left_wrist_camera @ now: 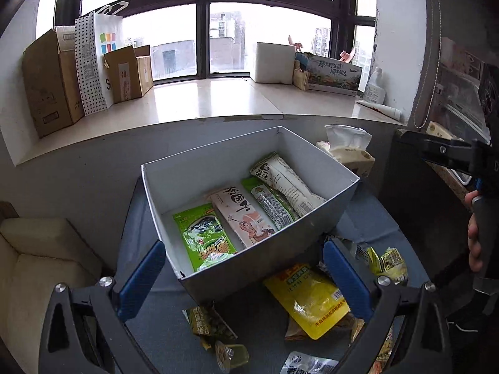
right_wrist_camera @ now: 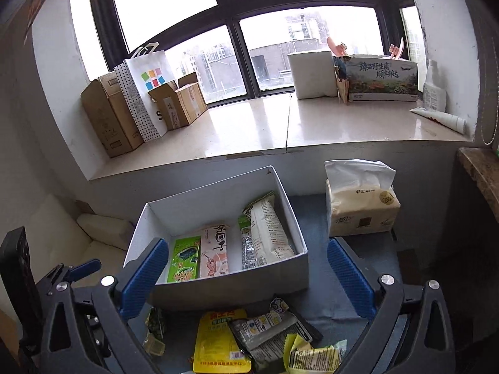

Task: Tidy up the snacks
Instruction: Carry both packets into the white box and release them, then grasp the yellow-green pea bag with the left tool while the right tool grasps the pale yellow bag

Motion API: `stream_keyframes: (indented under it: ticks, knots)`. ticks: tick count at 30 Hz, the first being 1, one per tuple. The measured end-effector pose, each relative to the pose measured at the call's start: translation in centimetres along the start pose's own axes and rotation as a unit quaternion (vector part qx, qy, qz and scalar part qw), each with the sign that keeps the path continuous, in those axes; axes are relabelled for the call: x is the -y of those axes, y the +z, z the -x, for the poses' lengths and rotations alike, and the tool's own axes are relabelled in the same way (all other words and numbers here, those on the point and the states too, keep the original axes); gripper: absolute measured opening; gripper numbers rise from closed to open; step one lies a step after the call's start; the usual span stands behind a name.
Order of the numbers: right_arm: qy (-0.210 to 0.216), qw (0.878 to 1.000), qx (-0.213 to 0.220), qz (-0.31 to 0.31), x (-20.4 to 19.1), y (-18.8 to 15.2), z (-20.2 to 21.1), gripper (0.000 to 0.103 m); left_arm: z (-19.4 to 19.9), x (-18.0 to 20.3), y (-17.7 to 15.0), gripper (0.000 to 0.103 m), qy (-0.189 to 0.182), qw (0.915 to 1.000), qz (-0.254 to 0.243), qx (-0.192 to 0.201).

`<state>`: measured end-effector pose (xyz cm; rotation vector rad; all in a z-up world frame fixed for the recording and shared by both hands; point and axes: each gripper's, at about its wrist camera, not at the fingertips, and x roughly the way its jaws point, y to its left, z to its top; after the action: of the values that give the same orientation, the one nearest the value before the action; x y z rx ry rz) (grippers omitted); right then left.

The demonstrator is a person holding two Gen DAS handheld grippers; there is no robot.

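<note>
While both grippers hang spread wide with nothing in them, left gripper (left_wrist_camera: 244,277) and right gripper (right_wrist_camera: 248,277), four snack packs sit lined up inside the white box (right_wrist_camera: 230,283), and the yellow pouch (right_wrist_camera: 220,342) lies loose on the table (right_wrist_camera: 321,227) just in front.

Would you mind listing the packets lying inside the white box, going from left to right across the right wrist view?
Inside the white box: green packet → pink packet with the cartoon figure → narrow green and silver packet → large white packet.
</note>
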<state>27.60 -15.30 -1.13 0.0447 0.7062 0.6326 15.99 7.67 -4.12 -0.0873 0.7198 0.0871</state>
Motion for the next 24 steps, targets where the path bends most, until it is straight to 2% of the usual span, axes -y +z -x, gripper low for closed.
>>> stream_keyframes:
  ticks: [6,9,13,17,20,24]
  knots:
    - [-0.049,0.998,0.008,0.046,-0.1,-7.2,5.3,0.103,5.2,0.3,-4.4,0.103,-0.003,1.0000,-0.003,0.008]
    - [-0.058,0.998,-0.005,0.030,1.2,-10.8,6.5,0.103,6.4,0.7,-6.9,0.103,-0.005,1.0000,0.001,-0.001]
    - [-0.042,0.999,-0.027,-0.021,3.4,-14.4,6.5,0.103,7.1,1.1,-9.3,0.103,-0.009,0.9998,0.011,-0.015]
    - [-0.054,0.996,-0.057,-0.048,4.7,-15.9,5.0,0.103,7.0,1.3,-10.1,0.103,-0.010,0.9997,0.012,-0.021]
    - [-0.056,0.995,-0.064,-0.045,4.7,-16.0,4.2,0.103,7.0,1.0,-10.2,0.103,-0.026,0.9993,0.021,-0.018]
    - [-0.056,0.995,-0.074,-0.030,4.1,-16.0,3.0,0.103,6.7,0.6,-10.2,0.103,-0.022,0.9991,0.030,-0.021]
